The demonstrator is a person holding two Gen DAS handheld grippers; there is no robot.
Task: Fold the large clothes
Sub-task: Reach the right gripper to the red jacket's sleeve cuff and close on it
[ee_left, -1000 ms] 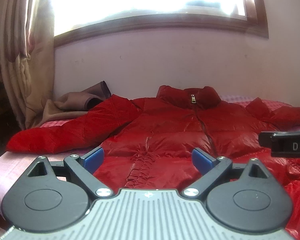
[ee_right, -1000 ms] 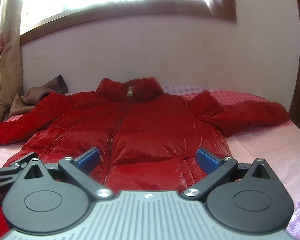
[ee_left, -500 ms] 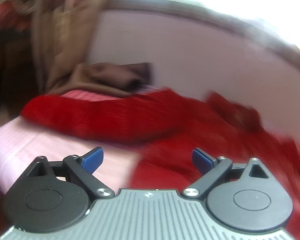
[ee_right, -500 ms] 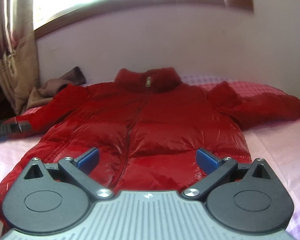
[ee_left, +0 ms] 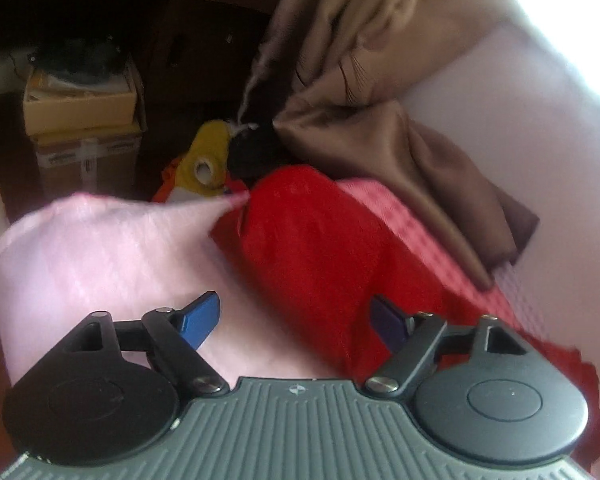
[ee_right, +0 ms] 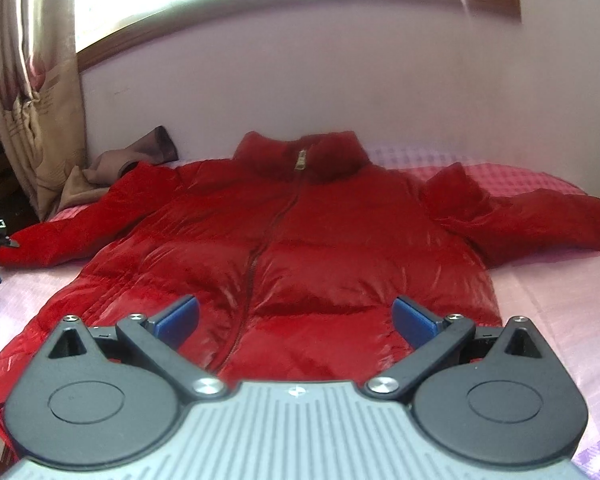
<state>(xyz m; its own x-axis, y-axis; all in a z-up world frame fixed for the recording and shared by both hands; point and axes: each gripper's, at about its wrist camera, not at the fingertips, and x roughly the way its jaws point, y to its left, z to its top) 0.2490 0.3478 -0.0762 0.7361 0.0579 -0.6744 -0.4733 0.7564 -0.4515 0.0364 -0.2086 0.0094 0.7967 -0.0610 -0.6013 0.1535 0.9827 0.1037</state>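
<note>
Glossy red puffer jacket (ee_right: 284,248) lies flat, zipped, on the pink-sheeted bed (ee_right: 560,304). Left claw (ee_left: 296,316) spread over the cuff, right claw (ee_right: 296,314) spread above the hem. Risks: slick shell slipping, pinching sheet too.

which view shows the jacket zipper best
The right wrist view. The zipper runs in full from collar to hem down the middle of the red jacket, spread flat on the bed. The left wrist view, blurred, shows only one sleeve and no zipper.
</note>
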